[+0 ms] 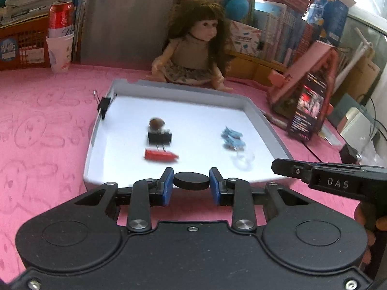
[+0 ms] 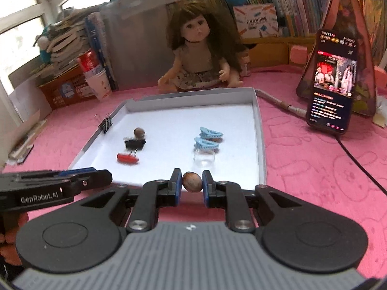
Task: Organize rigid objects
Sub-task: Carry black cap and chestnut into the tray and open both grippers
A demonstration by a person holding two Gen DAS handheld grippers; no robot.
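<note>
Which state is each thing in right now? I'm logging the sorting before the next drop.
Left gripper: shut on the flat black round disc.
Right gripper: shut on the brown nut.
White shallow tray: holds sorted pieces.
Black smartphone: propped upright, screen on.

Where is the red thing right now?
The red thing lies in the white tray, on its left side in the right wrist view, just in front of the black binder clip and the brown nut.
</note>
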